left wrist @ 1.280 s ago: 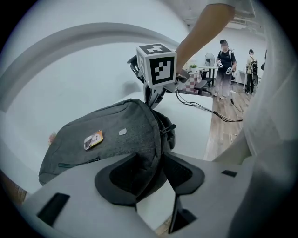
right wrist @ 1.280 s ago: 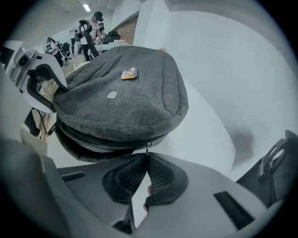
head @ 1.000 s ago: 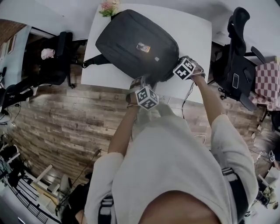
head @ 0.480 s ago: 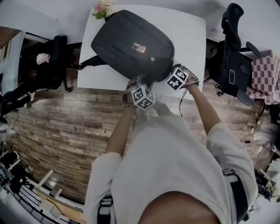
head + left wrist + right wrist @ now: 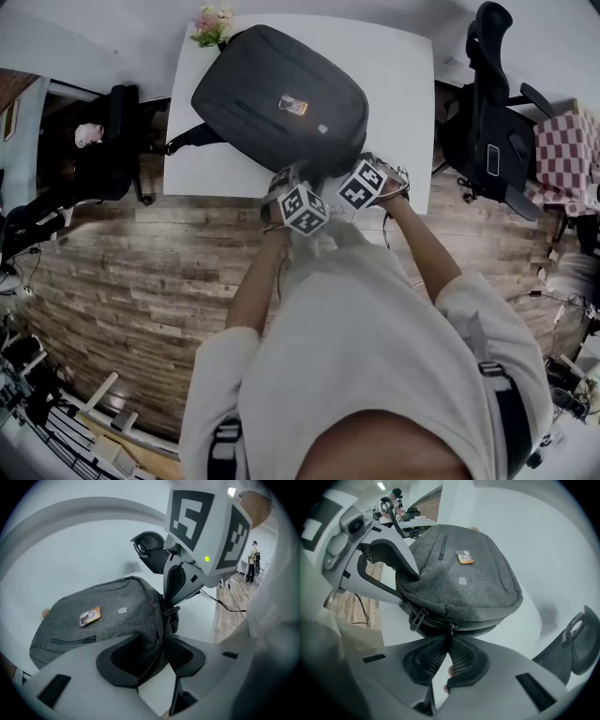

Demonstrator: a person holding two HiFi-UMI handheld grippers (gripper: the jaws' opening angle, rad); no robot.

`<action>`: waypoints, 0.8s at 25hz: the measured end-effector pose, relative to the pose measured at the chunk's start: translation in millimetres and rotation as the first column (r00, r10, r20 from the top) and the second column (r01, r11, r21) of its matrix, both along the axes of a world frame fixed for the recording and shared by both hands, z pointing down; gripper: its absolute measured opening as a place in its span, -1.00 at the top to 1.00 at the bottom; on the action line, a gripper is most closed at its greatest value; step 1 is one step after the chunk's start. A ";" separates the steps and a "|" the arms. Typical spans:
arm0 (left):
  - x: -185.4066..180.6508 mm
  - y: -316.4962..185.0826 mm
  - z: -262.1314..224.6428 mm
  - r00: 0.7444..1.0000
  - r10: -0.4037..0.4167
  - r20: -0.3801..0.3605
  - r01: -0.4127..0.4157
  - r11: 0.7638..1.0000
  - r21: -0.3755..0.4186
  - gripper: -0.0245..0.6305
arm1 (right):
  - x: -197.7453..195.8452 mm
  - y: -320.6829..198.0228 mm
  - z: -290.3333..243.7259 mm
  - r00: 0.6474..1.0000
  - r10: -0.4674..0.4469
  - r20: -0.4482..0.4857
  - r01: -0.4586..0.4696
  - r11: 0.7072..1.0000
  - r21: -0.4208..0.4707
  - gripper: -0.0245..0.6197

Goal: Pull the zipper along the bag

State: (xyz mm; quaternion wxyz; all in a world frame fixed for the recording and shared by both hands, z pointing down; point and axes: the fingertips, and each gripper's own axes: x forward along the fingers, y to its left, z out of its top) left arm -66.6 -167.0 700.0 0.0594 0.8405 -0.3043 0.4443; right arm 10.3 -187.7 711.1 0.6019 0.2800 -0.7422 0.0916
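Zipper pull (image 5: pixel 451 628), small and dark, pinched on the dark grey fabric backpack (image 5: pixel 281 103), with the bag's near corner braced.
The backpack lies flat on the white tabletop (image 5: pixel 403 56), its rounded end at the edge nearest the person. The right tool (image 5: pixel 449 638) has its jaws almost together, nipping the zipper pull at the seam. The left tool (image 5: pixel 160 643) stands wide, clamped over a fold of the bag's corner just beside it. I judge the pull along the track is in hand. The next move calls for a steady drag following the curved seam while the left tool anchors the fabric against bunching.
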 end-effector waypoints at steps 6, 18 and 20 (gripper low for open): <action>0.3 3.8 -1.7 1.000 0.014 -0.005 -0.014 1.000 0.013 0.33 | -0.1 4.6 3.1 0.997 0.042 0.059 -0.041 0.999 -0.010 0.85; -34.3 4.6 -52.9 0.967 -0.153 -0.205 0.169 0.984 0.061 0.28 | 18.2 -14.5 -48.1 0.831 0.281 0.479 -0.353 0.934 0.063 0.50; -51.3 -1.6 -68.0 0.938 -0.230 -0.261 0.255 0.964 0.069 0.33 | 14.1 -23.5 -67.6 0.791 0.285 0.542 -0.384 0.920 0.076 0.55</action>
